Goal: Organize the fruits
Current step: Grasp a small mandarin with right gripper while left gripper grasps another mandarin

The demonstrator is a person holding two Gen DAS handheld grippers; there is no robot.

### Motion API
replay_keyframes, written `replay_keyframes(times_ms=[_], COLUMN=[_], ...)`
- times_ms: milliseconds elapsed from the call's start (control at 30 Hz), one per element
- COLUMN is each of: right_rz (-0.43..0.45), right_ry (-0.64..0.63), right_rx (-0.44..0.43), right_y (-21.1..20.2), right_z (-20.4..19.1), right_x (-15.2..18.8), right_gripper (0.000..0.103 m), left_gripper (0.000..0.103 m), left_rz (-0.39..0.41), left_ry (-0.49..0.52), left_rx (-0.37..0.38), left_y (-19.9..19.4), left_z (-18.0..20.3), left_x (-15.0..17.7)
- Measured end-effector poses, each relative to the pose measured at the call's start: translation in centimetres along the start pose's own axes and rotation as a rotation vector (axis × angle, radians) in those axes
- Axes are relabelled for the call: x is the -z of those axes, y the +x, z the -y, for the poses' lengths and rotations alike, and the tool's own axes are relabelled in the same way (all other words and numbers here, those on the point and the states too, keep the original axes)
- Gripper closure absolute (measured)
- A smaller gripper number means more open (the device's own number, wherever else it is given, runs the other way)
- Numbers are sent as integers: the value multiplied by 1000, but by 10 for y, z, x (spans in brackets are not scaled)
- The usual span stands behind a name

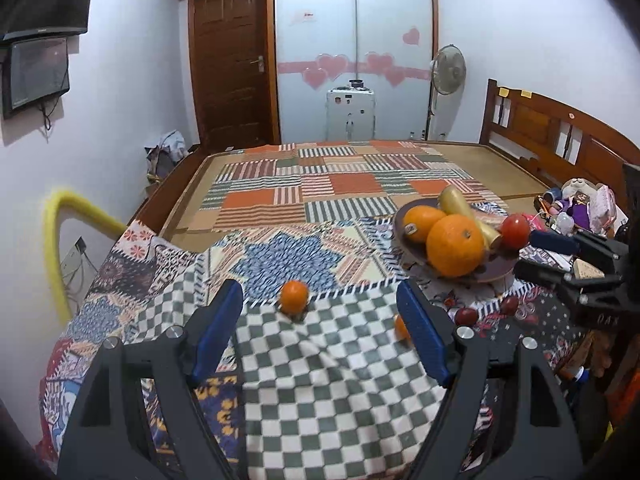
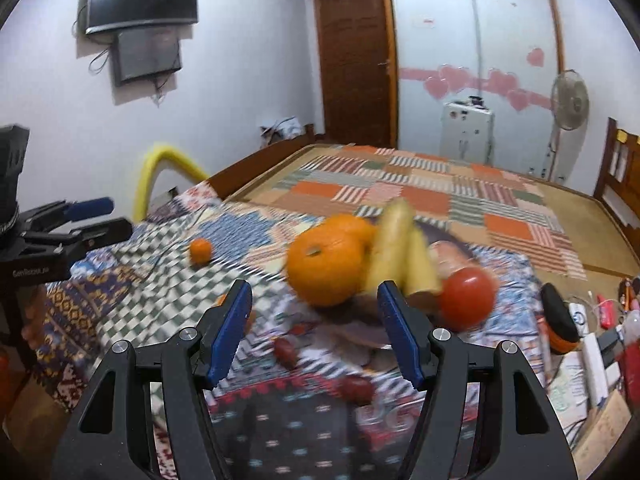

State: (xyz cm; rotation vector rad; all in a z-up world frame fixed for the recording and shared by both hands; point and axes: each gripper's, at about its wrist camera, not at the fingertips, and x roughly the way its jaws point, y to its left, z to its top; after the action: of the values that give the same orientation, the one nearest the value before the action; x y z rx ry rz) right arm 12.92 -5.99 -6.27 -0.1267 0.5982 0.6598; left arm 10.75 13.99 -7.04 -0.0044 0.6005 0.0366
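A brown plate (image 1: 496,272) holds two big oranges (image 1: 455,245), bananas (image 1: 456,202) and a red tomato (image 1: 515,232). A small mandarin (image 1: 294,297) lies on the checkered cloth just beyond my open, empty left gripper (image 1: 320,304). A second mandarin (image 1: 400,326) is partly hidden by the left gripper's right finger. Two small dark red fruits (image 1: 467,315) lie near the plate. In the blurred right wrist view, my open, empty right gripper (image 2: 314,300) hovers before the oranges (image 2: 326,266), bananas (image 2: 394,248) and tomato (image 2: 466,298); red fruits (image 2: 285,352) lie between its fingers.
Patterned blankets cover the bed (image 1: 320,200). Clutter of toys and small items (image 1: 576,208) lies at the right. The wooden headboard (image 1: 560,132) stands at the right, a yellow foam tube (image 1: 56,240) at the left.
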Motion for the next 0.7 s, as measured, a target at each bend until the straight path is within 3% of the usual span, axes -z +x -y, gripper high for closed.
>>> replay_keyframes(times_ms=[200, 333, 400, 533, 700], right_rz=[-61, -117, -143, -205, -260], right_ry=[-29, -44, -50, -43, -46], right_rx=[-44, -58, -49, -60, -67], right_y=[23, 45, 54, 73, 86], right_z=[-28, -40, -42, -43, -44], right_x=[8, 9, 9, 6, 4], right_gripper=[41, 42, 50, 57, 63], left_gripper=[24, 30, 35, 46, 46], left_rz=[-20, -27, -40, -61, -78], left_ry=[-24, -20, -19, -16, -7], left_rx=[6, 5, 14, 41, 50], left_y=[1, 2, 4, 6, 11], left_z=[-13, -19, -21, -23, -24], left_x=[16, 26, 29, 35, 40])
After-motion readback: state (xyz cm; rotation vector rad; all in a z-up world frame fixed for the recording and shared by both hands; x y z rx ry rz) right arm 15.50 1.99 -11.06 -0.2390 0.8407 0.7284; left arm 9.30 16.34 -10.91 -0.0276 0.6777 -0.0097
